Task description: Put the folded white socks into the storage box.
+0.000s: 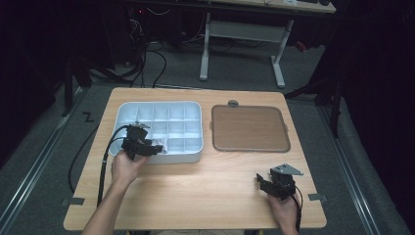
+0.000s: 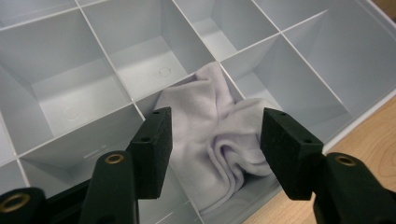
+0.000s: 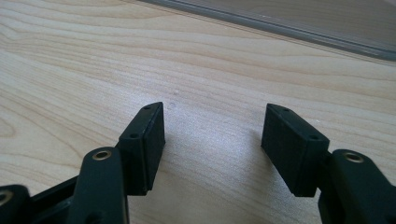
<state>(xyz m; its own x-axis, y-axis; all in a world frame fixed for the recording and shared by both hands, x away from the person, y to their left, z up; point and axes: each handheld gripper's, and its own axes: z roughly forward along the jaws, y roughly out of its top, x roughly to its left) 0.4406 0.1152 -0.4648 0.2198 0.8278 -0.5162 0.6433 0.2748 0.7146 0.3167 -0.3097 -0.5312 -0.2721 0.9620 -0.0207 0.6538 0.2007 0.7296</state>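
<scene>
Item: crumpled white cloth (image 2: 219, 140) lying in your grey compartment tray (image 2: 70, 112); left gripper (image 2: 215, 149) standing open around it, possibly snagging cloth while lifting away.

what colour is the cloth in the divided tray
Pale lilac-white, a crumpled cloth lying in a compartment of the light grey divided tray. It shows best in the left gripper view.

Lower folds of the white cloth (image 2: 219, 140) lie hidden behind a compartment wall of the divided tray (image 2: 70, 112), whose outer cells are cropped.
</scene>
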